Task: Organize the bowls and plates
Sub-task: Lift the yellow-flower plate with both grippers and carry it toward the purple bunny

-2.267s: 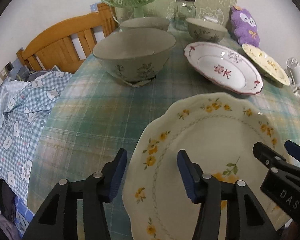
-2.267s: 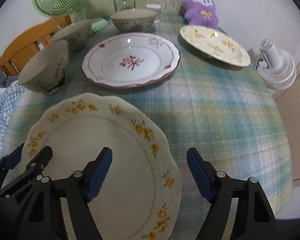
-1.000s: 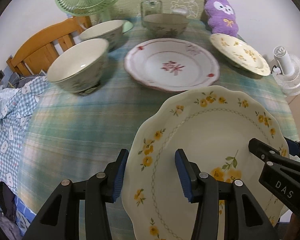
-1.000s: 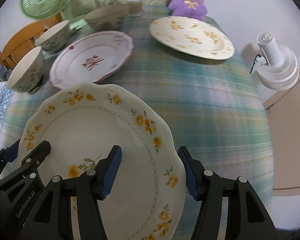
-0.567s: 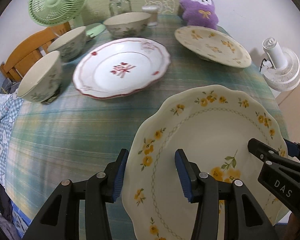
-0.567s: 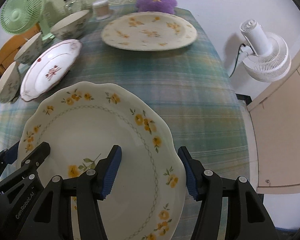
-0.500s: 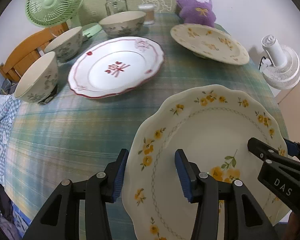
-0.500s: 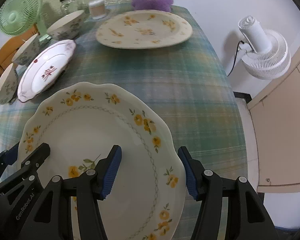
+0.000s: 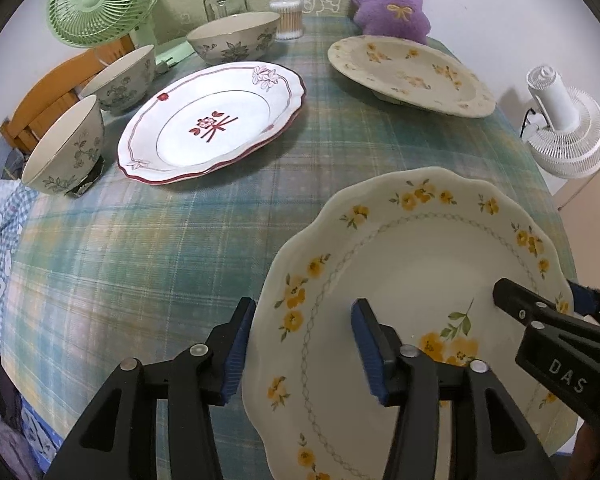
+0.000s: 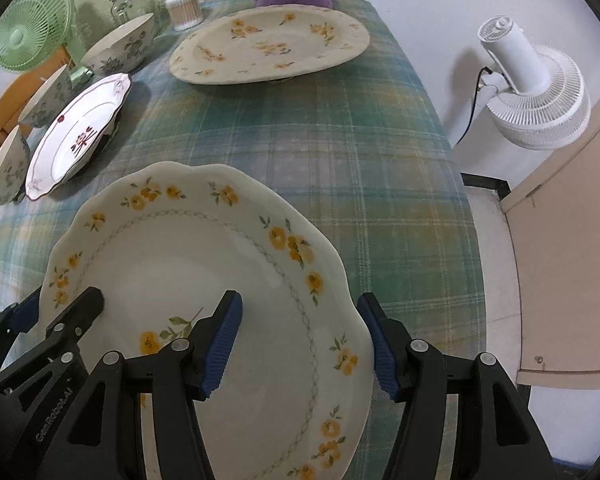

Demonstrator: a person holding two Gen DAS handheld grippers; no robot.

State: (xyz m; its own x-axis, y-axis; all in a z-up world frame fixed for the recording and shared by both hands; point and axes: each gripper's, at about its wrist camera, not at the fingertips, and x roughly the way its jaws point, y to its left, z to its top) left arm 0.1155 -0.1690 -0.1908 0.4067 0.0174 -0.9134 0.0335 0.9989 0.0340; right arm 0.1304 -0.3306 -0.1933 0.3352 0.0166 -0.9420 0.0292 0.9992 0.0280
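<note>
Holding near plate point(image 9: 416, 280) by both rims: left gripper point(image 9: 302, 344) and right gripper point(image 10: 300, 340) straddling opposite edges, jaws easing apart, pad contact unclear. Matching plate point(image 10: 268, 44) far right on worktop point(image 9: 140, 248), straight ahead.

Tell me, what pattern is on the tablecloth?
The tablecloth is green plaid with pale yellow bands, clearest from the left wrist.

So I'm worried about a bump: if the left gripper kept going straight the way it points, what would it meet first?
Probably only the checked tablecloth; the yellow-flowered plate sits between its opening fingers. The red-patterned plate lies farther ahead, though depth is unclear.
</note>
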